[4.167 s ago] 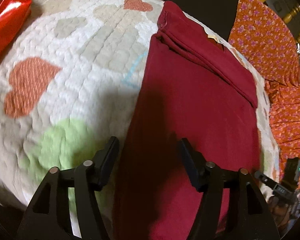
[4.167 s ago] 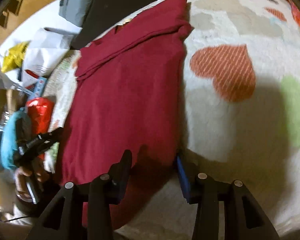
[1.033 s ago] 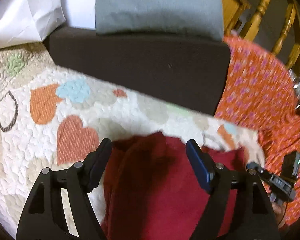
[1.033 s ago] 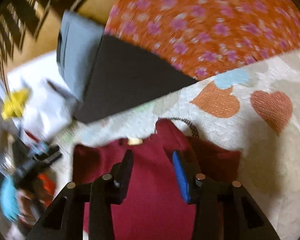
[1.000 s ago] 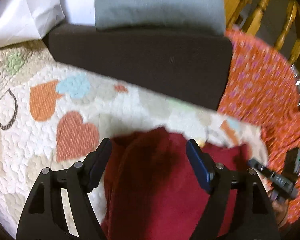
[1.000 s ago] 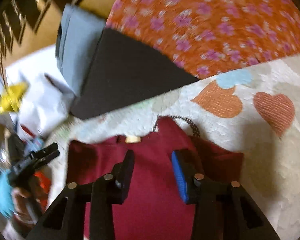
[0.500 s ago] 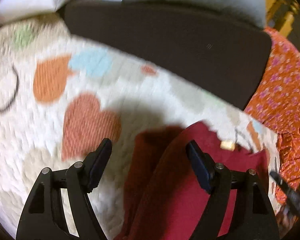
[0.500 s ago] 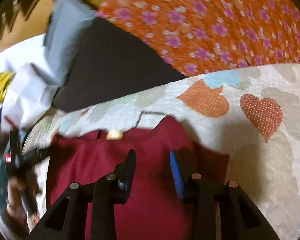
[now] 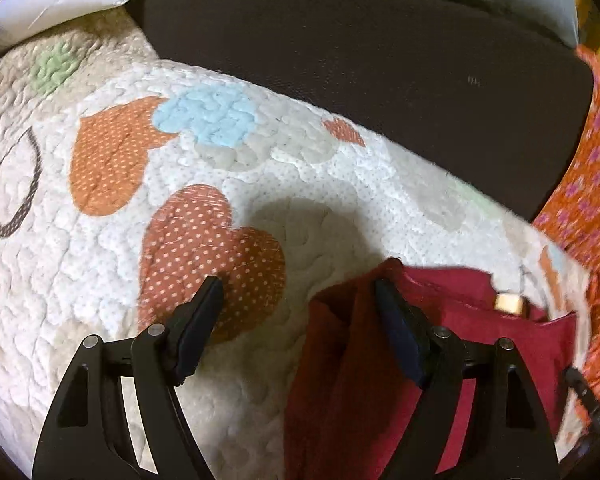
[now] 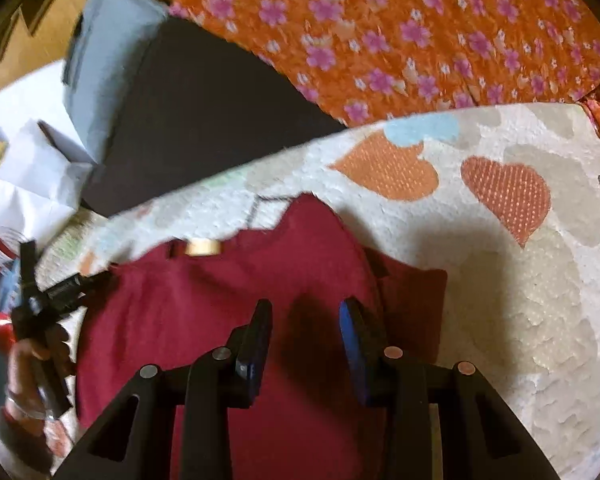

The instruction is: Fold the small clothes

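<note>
the maroon garment lies directly under the released right gripper, and right of the released left gripper.

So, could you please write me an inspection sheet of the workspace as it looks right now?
Surface: quilted heart-print blanket.
Job's things: dark red garment lying folded on the blanket, tan neck label at its far edge.
Clutter: orange floral cloth, white paper bags.
Grippers: left gripper open, straddling the garment's left edge; right gripper open above the garment; neither holds anything.
Cables: nothing seen.
Surroundings: dark cushion beyond the blanket, grey cushion behind it.
</note>
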### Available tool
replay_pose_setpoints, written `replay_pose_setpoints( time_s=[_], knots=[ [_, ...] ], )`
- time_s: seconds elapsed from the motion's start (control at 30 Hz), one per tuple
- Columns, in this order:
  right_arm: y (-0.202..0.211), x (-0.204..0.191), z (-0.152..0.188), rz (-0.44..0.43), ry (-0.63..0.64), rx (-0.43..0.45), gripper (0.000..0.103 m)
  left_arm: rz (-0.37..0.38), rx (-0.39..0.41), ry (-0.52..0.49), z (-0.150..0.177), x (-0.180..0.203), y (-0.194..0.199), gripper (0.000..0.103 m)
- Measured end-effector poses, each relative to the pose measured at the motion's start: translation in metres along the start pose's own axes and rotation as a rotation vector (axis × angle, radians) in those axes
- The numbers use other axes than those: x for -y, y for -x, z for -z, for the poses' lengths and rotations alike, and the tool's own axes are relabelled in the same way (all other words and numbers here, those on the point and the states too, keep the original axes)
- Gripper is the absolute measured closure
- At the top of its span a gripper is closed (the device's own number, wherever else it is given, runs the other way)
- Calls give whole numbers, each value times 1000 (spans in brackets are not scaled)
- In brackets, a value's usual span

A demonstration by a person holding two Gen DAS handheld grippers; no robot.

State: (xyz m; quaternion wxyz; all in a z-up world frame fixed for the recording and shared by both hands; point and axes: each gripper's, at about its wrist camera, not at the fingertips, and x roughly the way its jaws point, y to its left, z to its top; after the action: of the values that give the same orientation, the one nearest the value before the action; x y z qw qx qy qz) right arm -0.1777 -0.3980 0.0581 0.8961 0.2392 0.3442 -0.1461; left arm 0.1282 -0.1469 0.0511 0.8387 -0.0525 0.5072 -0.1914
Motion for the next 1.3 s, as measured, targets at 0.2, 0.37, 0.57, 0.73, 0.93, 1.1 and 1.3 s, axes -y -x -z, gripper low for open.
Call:
replay_pose_setpoints(
  time_s=[0.2,0.37,0.57,0.73,0.93,1.1,1.3],
  knots=[
    [-10,-4,-15,-3,52,24,69,20,10,28,12,-10,56,24],
    [-41,12,-17,98,16,-46,70,64,17,33,52,-18,109,24],
    [5,-31,6,-31,73,-11,65,47,-19,64,105,-30,115,24],
    [-2,-81,14,-159,116,-78,65,55,-65,124,130,-39,105,24],
    [-42,-178,2,-272,228,-103,65,77,-70,134,139,-45,106,24],
    [-77,-251,2,-251,374,-129,67,44,-104,121,136,-51,89,24],
    [-150,-278,9,-215,340,-278,68,47,-110,86,133,-44,85,24]
  ],
)
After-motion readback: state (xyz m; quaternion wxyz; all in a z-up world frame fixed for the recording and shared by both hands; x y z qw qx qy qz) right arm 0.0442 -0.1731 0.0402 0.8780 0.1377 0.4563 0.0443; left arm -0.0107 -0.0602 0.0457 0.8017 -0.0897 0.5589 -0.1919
